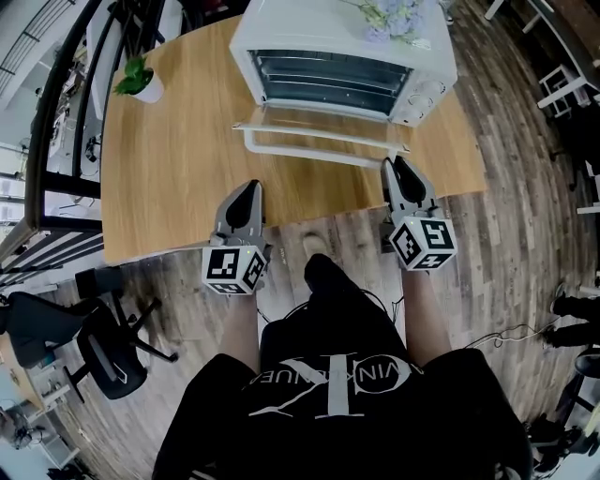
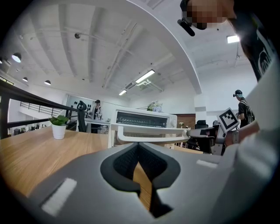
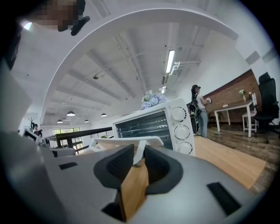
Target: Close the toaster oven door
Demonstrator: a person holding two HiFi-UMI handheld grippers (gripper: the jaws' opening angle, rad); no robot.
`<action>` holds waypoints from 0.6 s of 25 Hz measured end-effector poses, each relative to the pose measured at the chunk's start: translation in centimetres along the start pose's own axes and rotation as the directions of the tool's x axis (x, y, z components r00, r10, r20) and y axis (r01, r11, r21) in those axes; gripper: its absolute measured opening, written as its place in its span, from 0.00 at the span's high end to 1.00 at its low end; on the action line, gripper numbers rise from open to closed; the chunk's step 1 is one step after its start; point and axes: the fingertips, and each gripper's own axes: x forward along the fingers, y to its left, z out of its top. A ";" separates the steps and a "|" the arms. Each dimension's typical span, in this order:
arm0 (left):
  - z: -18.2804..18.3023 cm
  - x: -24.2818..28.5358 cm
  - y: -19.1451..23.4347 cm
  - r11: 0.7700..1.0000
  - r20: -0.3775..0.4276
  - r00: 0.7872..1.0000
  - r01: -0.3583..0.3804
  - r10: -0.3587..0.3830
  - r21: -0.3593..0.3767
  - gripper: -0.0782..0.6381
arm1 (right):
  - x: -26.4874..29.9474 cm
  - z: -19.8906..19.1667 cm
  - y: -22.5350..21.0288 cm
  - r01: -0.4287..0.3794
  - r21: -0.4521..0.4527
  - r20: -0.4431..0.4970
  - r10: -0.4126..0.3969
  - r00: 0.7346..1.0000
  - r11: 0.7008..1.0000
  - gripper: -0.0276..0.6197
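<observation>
A white toaster oven (image 1: pixel 342 47) stands at the far side of the wooden table (image 1: pixel 178 169). Its door (image 1: pixel 323 122) lies open and flat, with the white handle (image 1: pixel 319 155) toward me. My right gripper (image 1: pixel 396 169) has its tips at the handle's right end. In the right gripper view the jaws (image 3: pixel 139 151) stand a narrow gap apart, and the handle's white end post shows in that gap. My left gripper (image 1: pixel 247 192) hovers over the table's near edge, well short of the door, with nothing in it. In the left gripper view its jaws (image 2: pixel 139 146) meet at the tips, and the handle (image 2: pixel 148 138) is ahead.
A small potted plant (image 1: pixel 139 82) sits at the table's far left. Pale flowers (image 1: pixel 394 17) rest on top of the oven. A black office chair (image 1: pixel 94 337) stands on the floor at my left, and a dark railing (image 1: pixel 56 112) runs along the table's left side.
</observation>
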 end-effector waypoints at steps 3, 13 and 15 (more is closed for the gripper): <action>0.4 0.8 0.4 1.000 0.001 1.000 0.003 -0.003 0.003 0.88 | 0.6 1.2 -0.3 0.003 -0.004 0.020 -0.003 1.000 1.000 0.84; 2.2 4.4 2.1 1.000 0.015 1.000 0.014 -0.014 0.002 0.88 | 3.0 5.0 -1.4 0.025 -0.009 0.084 -0.024 0.996 1.000 0.84; 2.6 5.4 2.1 1.000 0.021 0.999 0.024 -0.024 0.006 0.88 | 3.6 5.5 -1.8 0.029 -0.010 0.093 -0.028 0.995 1.000 0.84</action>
